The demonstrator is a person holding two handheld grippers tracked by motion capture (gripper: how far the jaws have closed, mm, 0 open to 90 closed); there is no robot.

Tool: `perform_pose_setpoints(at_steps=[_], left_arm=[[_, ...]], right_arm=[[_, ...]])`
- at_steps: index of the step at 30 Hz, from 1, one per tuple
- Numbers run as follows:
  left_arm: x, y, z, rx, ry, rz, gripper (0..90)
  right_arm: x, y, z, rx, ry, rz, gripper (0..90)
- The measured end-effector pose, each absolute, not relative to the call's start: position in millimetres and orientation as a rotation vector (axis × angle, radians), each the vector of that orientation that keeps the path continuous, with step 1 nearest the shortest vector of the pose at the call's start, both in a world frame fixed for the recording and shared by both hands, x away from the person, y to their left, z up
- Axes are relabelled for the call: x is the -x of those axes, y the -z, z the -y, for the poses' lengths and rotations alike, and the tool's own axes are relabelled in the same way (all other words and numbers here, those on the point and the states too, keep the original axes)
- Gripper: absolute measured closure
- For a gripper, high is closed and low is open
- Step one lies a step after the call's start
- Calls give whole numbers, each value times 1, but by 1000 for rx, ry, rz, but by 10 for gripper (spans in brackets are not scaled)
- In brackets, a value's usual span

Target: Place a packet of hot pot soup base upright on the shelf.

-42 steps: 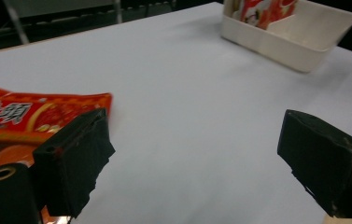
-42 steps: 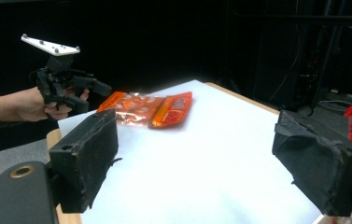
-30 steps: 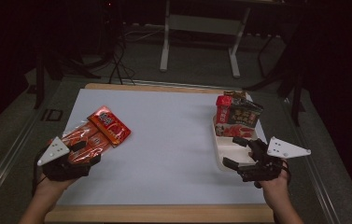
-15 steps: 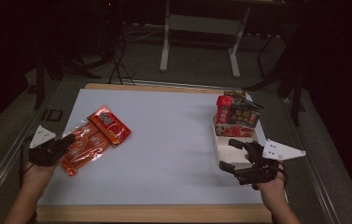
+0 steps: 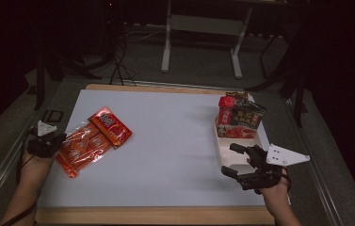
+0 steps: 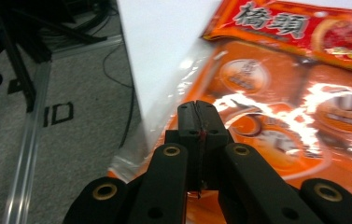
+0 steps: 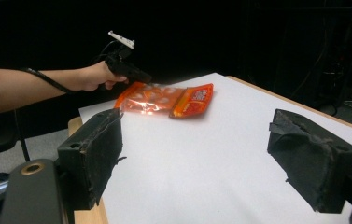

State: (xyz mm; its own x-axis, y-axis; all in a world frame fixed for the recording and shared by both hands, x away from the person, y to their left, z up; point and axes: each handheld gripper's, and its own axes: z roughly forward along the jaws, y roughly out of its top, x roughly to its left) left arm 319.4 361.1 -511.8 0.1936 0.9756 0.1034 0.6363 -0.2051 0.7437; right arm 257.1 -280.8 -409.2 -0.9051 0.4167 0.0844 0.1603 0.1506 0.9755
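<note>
A clear bag of orange snack packs (image 5: 83, 146) lies at the table's left, with a red packet (image 5: 111, 127) on its far end. My left gripper (image 5: 58, 140) is at the bag's left edge. In the left gripper view its jaws are pressed together, the gripper (image 6: 197, 109) low over the bag (image 6: 304, 116), and I see nothing pinched between them. My right gripper (image 5: 230, 160) is held wide open at the front right, over the near end of a white tray (image 5: 218, 149). The right gripper view looks through its open jaws (image 7: 201, 154) across the sheet to the bag (image 7: 150, 100).
Upright snack packets (image 5: 238, 120) stand in the tray's far end. A white sheet (image 5: 165, 141) covers the wooden table. Beyond the far edge are a metal stand (image 5: 201, 42) and cables on grey carpet. A metal rail (image 6: 29, 140) runs along the left side.
My left gripper has moved left off the top of the bag to its left edge and sunk lower, its jaws shut. The bag has stayed put. The right gripper has not moved.
</note>
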Motion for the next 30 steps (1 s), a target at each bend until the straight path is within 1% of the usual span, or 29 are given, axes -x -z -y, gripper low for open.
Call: perform_pose_setpoints(at_steps=[7,8,9,13,21,24,26,30], left_arm=[[-330,518,-372,-1900,-798,-1547,900],[-331,519,-373,-1906,-784,-1545,900],[-333,520,-373,-1921,-793,-1547,900],[-340,524,-374,-1981,-757,-1570,900],[-345,527,-371,-2050,-762,-1574,900],[-345,526,-369,-2070,-709,-1553,900],[-343,526,-369,-2077,-625,-1517,900],[-336,526,-358,-2110,-621,-1471,900]], right_arm=[[-258,414,276,-539,-1815,-2249,177],[-258,415,275,-539,-1817,-2250,177],[-259,415,275,-540,-1811,-2254,177],[-259,416,274,-551,-1815,-2262,175],[-261,417,273,-561,-1830,-2264,175],[-261,416,273,-560,-1835,-2267,174],[-261,416,273,-561,-1842,-2269,173],[-261,416,273,-565,-1852,-2273,174]])
